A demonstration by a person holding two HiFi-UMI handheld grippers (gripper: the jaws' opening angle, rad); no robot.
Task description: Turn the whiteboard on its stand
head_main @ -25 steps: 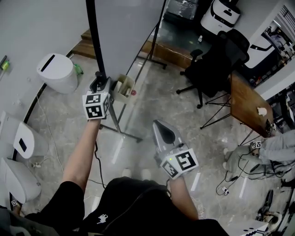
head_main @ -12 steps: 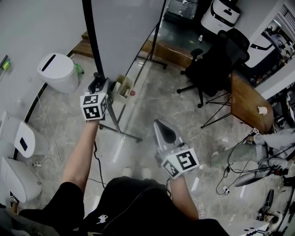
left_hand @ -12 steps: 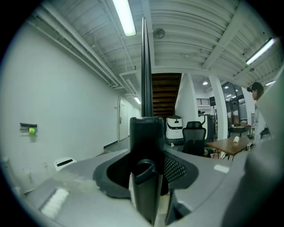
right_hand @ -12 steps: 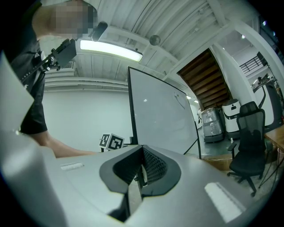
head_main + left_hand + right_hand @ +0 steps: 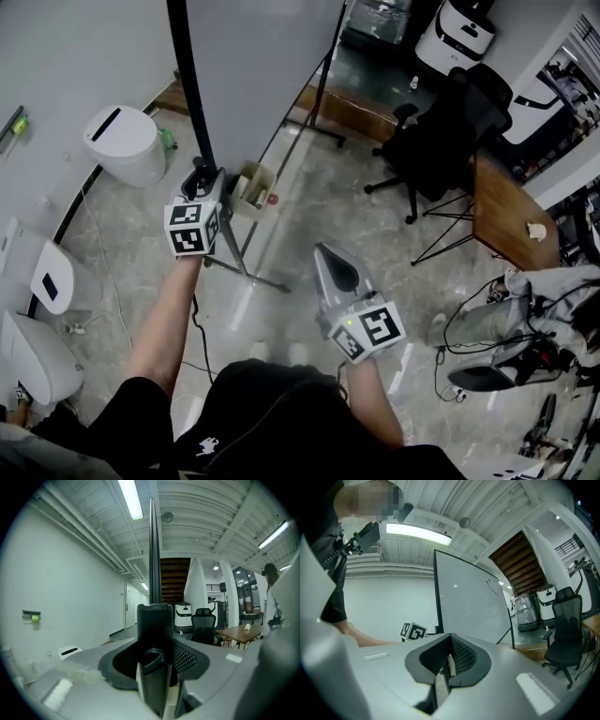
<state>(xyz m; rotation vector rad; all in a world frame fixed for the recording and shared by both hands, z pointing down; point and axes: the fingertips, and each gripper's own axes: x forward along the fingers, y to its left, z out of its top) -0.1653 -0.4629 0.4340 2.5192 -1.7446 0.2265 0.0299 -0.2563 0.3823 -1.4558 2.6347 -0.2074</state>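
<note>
Stone floor (image 5: 319,211) — whiteboard (image 5: 255,66) upright, edge vertical

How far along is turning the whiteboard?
Done: the left gripper is clamped on the black frame of the whiteboard. In hand: that one grip holds the board's near edge, above its stand. Left: swinging the board round, then letting go; how far it must go I cannot tell. The right gripper is shut, empty and clear of the board.

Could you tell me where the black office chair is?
In the head view's upper right, the black office chair stands beside the brown wooden table.
</note>
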